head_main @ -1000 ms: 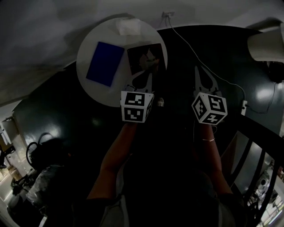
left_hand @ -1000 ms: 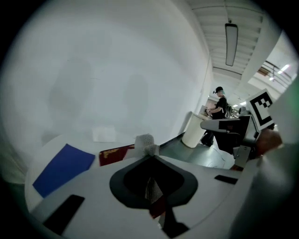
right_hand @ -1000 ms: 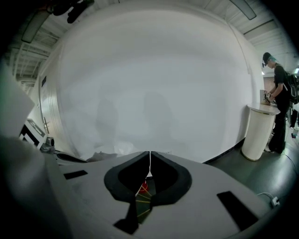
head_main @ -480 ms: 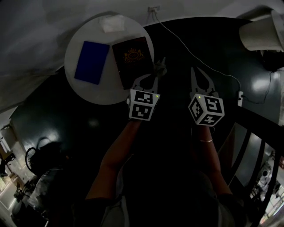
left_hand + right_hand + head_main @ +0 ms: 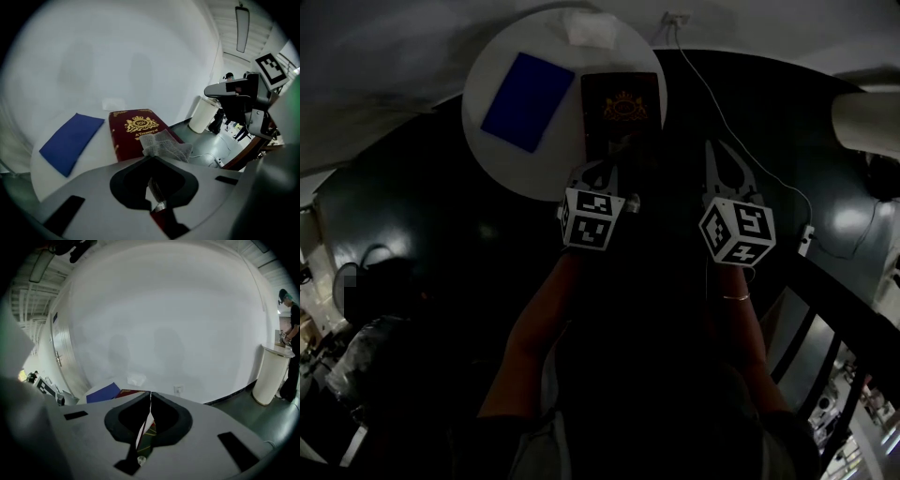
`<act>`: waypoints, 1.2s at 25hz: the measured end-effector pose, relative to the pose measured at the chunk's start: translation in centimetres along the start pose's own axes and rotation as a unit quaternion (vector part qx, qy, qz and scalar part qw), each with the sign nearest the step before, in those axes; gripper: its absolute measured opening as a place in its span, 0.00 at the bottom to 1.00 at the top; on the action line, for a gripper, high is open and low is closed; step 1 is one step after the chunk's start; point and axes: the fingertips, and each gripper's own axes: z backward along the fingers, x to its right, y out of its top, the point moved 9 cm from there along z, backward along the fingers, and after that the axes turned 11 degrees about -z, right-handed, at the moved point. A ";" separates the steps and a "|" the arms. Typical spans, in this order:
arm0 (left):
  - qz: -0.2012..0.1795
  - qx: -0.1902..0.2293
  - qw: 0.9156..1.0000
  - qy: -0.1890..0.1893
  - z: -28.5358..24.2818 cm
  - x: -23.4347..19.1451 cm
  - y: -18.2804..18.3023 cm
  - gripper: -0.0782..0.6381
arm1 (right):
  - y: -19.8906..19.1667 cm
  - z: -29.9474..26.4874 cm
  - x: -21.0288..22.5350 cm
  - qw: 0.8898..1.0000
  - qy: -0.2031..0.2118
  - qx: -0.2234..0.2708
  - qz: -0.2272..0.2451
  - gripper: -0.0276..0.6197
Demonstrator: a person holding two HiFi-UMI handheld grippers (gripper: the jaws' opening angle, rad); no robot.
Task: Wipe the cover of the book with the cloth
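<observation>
Left gripper [image 5: 151,161] clamps the cloth [image 5: 166,146] over the book [image 5: 133,133]'s near end, table [image 5: 520,173]'s right edge; wiping looks barely begun. Right gripper [image 5: 150,397] closed, idle.

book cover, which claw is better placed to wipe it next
Left. The left claw is shut on the cloth, which sits over the near end of the book. The right claw is shut on nothing and off to the side of the table.
</observation>
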 end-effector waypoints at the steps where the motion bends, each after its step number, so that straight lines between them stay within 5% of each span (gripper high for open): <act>1: 0.004 -0.003 1.000 0.007 0.4 -0.6 -0.4 0.15 | 0.1 -0.4 -0.4 1.000 0.005 -0.003 0.003 0.09; 19: 0.088 -0.016 0.985 0.145 6.7 -8.9 -5.3 0.15 | 1.5 -4.5 -6.5 0.995 0.082 -0.011 0.047 0.09; 30: 0.046 0.025 0.986 0.160 6.6 -13.0 -0.6 0.14 | 3.9 -3.5 -6.3 0.998 0.049 0.028 0.038 0.09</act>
